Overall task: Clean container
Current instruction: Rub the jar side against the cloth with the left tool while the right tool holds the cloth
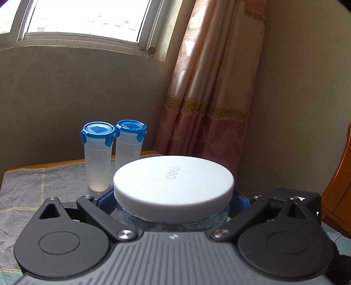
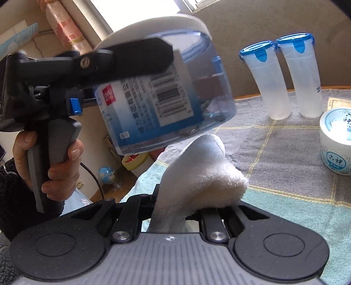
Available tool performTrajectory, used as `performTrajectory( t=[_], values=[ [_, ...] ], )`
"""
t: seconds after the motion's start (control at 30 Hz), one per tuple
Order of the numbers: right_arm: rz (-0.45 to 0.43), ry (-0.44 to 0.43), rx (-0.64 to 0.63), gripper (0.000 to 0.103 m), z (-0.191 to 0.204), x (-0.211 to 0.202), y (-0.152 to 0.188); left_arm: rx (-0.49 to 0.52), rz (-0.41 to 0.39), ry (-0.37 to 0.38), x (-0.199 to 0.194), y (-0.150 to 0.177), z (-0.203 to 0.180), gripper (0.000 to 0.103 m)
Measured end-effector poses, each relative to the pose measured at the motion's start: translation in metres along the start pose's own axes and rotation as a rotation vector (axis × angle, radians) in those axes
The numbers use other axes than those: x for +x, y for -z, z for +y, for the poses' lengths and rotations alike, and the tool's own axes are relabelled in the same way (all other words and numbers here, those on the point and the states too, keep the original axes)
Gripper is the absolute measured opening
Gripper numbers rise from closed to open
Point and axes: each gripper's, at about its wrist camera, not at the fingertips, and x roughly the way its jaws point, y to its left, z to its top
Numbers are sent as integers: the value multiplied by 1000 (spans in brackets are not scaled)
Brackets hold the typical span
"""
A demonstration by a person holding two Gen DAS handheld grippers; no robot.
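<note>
- Clear plastic container is hanging tilted above the desk, clamped in the left claw; a loosening grip risks dropping it.
- Right claw is pinching the white cloth, just beneath the container; hard wiping risks dislodging it.

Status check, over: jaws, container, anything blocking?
Left gripper clamps jar, lifted and tilted. Right gripper shut on white cloth below it. Nothing blocking.

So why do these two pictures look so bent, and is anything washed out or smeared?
Both views bulge, fisheye-style: in the right wrist view the tall cups lean. The window is blown white in the left wrist view. The held jar and left gripper look slightly smeared in the right wrist view.
</note>
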Motion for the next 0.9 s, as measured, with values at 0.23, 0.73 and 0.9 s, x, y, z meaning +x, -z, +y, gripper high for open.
performTrajectory(
  t=[0.23, 0.73, 0.9],
  values=[
    [-24, -44, -33, 17, 13, -3, -3, -31, -8, 10, 1, 0, 1, 99],
    [-79, 20, -9, 17, 1, -19, -8, -55, 19, 0, -2, 11, 12, 99],
    [-102, 51, 0, 18, -5, -28, -8, -63, 24, -17, -4, 12, 18, 99]
  ],
)
